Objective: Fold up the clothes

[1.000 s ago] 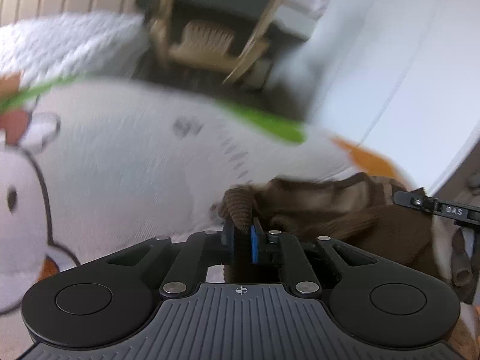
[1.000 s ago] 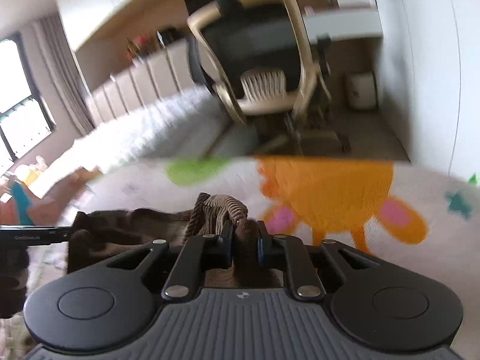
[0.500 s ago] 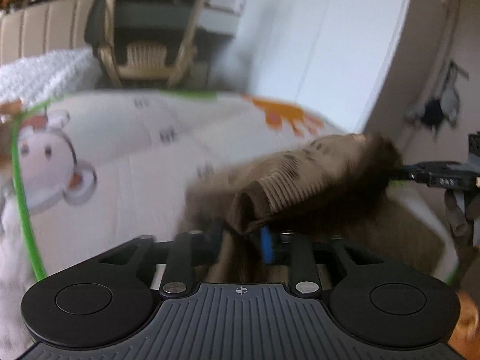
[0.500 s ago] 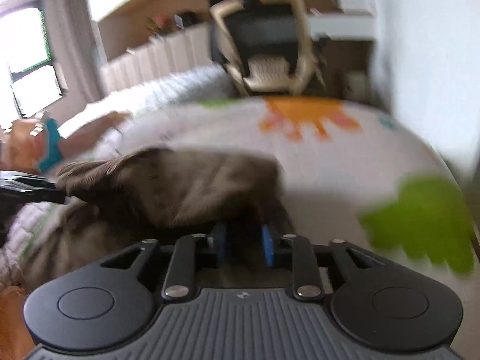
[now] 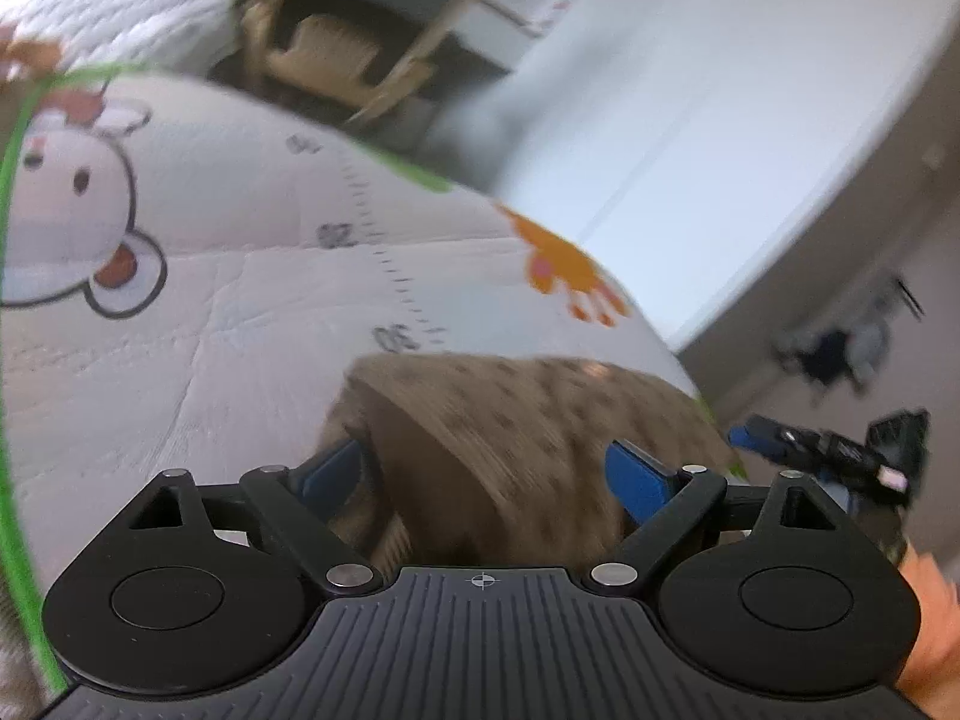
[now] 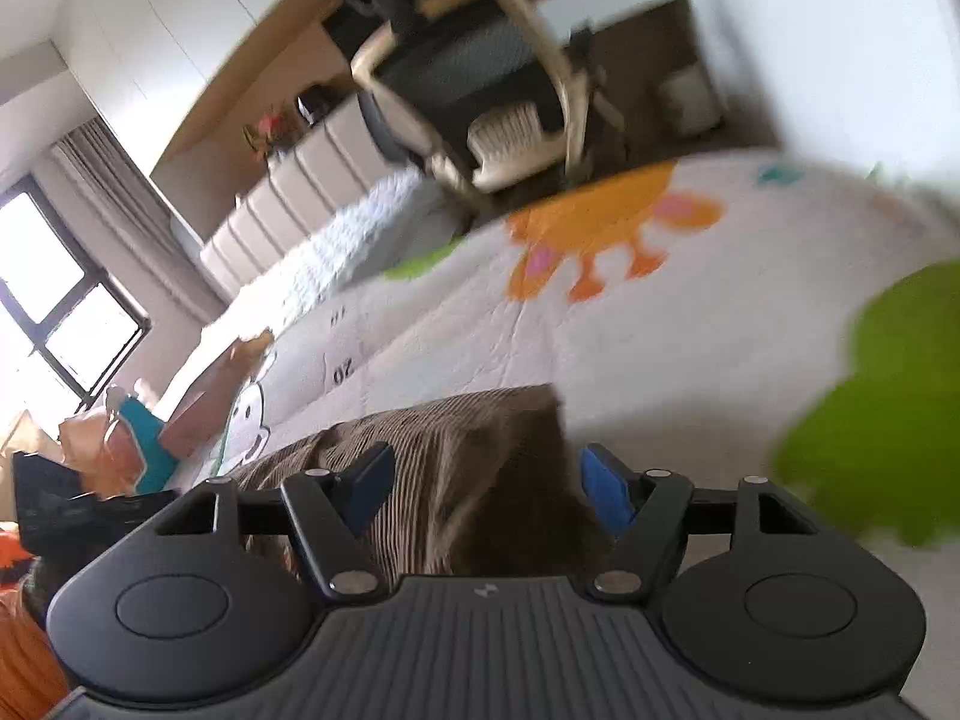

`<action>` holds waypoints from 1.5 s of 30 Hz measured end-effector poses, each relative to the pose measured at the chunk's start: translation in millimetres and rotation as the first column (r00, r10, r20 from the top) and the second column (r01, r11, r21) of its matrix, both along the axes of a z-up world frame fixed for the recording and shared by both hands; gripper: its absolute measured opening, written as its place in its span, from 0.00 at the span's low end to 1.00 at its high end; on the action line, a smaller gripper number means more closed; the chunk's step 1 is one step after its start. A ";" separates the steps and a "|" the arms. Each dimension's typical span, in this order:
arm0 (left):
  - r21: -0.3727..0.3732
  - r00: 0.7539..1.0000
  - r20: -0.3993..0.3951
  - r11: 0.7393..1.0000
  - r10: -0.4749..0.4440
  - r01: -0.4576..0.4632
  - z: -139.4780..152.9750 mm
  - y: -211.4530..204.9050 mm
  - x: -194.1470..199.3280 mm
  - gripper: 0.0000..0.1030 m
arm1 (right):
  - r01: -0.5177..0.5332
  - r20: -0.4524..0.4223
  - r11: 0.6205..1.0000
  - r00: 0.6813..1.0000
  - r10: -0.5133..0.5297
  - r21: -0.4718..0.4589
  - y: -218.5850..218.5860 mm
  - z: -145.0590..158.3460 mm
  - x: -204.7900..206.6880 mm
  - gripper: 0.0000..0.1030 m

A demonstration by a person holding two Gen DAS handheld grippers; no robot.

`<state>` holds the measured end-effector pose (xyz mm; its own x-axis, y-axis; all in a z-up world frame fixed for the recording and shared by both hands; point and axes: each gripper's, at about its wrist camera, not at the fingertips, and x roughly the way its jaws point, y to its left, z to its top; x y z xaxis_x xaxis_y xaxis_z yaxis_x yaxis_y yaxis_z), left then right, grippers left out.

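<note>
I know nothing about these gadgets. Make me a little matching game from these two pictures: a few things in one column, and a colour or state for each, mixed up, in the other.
Things:
1. garment
2. left tongs
3. cartoon animal near the chair
4. blob at the mat's right edge

Descriptions:
A. orange
B. brown, ribbed, lying on the mat
C. bright green
D. spread wide, blue pads apart from the cloth

Pairs: 1-B, 2-D, 3-A, 4-C. The right tongs are also open over the garment; both have just been opening.
</note>
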<state>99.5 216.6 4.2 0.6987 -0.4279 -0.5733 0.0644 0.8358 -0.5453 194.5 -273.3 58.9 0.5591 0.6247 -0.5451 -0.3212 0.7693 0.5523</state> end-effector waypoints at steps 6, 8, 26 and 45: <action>-0.007 0.995 -0.079 0.998 0.067 -0.068 -31.8 -2.1 56.7 0.79 | -0.101 0.073 0.991 0.992 0.107 -0.084 53.1 -11.8 47.8 0.50; -0.007 0.995 -0.075 0.998 0.066 -0.067 -33.9 -3.5 71.0 0.76 | -0.085 0.103 0.993 0.990 0.093 -0.077 59.2 -6.9 64.3 0.42; 0.061 0.991 -0.013 0.989 0.133 -0.132 -11.0 28.6 86.7 0.86 | 0.096 0.194 0.970 0.980 -0.052 -0.224 18.3 7.5 74.2 0.58; 0.210 0.986 0.135 0.969 0.101 -0.128 38.7 -25.2 30.5 0.14 | 0.000 0.345 0.959 0.933 0.101 -0.282 39.3 55.0 -25.6 0.10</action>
<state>130.0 191.5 42.9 0.8061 -0.2159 -0.5509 0.0165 0.9389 -0.3439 168.8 -234.0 113.9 0.7180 0.5125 -0.4710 -0.4982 0.8509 0.1665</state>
